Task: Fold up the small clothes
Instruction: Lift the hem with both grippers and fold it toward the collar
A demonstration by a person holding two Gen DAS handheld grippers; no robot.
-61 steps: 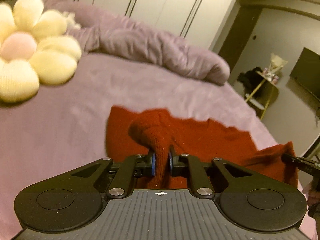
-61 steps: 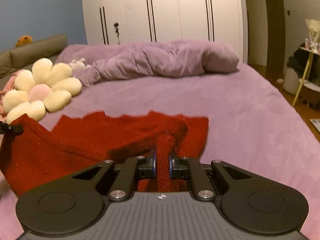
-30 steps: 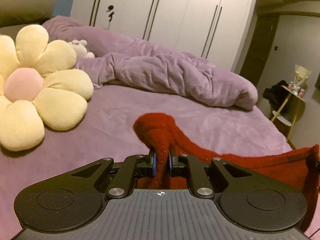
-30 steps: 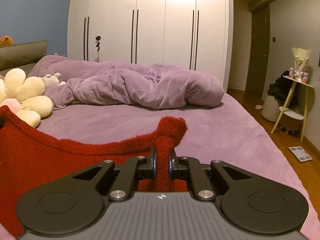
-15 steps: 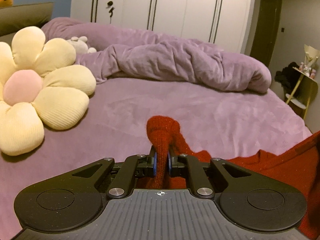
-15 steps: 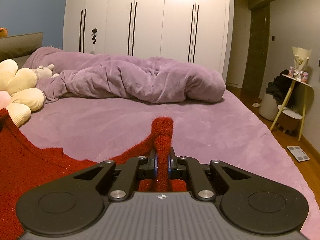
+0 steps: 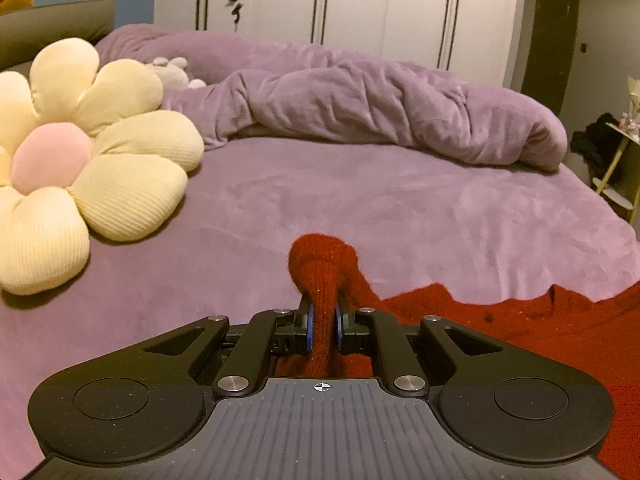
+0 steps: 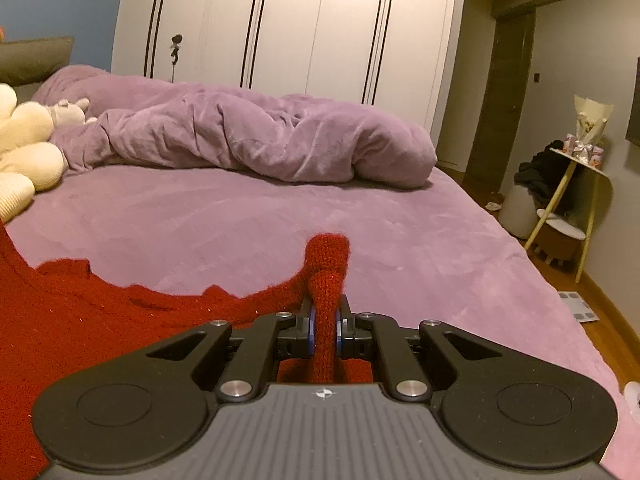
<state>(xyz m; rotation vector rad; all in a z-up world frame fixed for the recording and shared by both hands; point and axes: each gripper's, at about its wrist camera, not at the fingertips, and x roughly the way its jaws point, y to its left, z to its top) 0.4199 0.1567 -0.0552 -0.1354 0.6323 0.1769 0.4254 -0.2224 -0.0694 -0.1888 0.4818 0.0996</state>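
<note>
A red knitted garment (image 7: 520, 328) is stretched between my two grippers above the purple bed. My left gripper (image 7: 322, 322) is shut on one bunched corner of it, which pokes out past the blue pads. The rest of the knit spreads away to the right in the left wrist view. My right gripper (image 8: 325, 320) is shut on the other bunched corner, with the red garment (image 8: 80, 312) running off to the left in its view. The part of the cloth under both grippers is hidden.
The purple bed sheet (image 7: 360, 208) lies ahead, with a crumpled purple duvet (image 7: 380, 108) across its far end. A cream flower cushion (image 7: 80, 152) sits at the left. A small side table (image 8: 576, 184) and floor (image 8: 600, 312) lie beyond the bed's right edge.
Both grippers have sunk toward the bed with the red garment still pinched. The cloth between them has dropped lower, and more of its edge now rests against the sheet.
</note>
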